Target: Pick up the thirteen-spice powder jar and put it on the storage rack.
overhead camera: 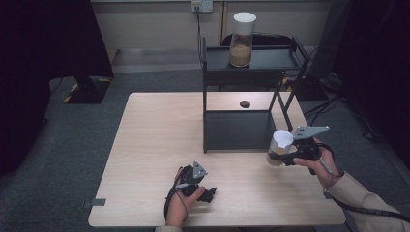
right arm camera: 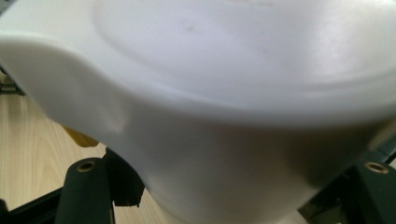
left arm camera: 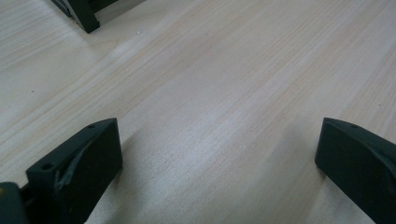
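High view, left hand: rests low at the near edge of the tabletop (overhead camera: 154,125), wrapped round the left claw (overhead camera: 209,194), which points right along the wood.
Left claw state: jaws spread wide with nothing between them; the left gripper view has bare wood under the two black jaws.
Right hand: reaches in from the lower right, lifted off the tabletop, the right claw (overhead camera: 276,155) pointing left.
Right claw state: clamped on a white-lidded jar (overhead camera: 279,146), tilted, just in front of the black shelf rack (overhead camera: 251,67).
Jar against claw: in the right gripper view its white lid (right arm camera: 224,93) sits between the jaws.
Count: two jars, one held, the second jar (overhead camera: 241,39) upright on the rack's top shelf; one small dark disc (overhead camera: 245,103) on the tabletop.
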The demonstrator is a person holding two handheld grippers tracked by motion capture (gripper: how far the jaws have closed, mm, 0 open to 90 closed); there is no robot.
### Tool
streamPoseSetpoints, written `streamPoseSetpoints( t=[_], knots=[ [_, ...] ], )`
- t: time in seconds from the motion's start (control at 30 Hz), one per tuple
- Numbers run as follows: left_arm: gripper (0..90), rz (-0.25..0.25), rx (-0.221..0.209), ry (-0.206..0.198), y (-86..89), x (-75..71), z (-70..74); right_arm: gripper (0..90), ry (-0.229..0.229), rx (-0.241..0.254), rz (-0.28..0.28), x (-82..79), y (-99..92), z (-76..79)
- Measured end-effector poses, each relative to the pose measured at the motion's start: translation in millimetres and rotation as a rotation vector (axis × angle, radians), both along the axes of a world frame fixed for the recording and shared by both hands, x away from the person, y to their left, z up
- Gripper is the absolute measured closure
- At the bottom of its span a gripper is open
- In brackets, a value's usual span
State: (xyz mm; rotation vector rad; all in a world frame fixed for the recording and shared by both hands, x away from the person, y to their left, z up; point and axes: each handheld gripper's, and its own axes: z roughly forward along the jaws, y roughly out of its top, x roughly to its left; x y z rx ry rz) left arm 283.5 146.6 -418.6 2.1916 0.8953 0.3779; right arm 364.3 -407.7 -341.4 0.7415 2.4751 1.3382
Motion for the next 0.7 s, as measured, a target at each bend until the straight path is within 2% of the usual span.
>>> streamPoseSetpoints(
  t=[0.3,0.7],
  knots=[
    [0.0,0.000,0.000,0.000,0.0,0.0,0.0,30.5,-0.001,0.006,-0.013,15.5,4.3,18.8],
    [0.0,0.000,0.000,0.000,0.0,0.0,0.1,30.5,0.000,-0.006,-0.021,28.2,13.6,41.0]
  ],
)
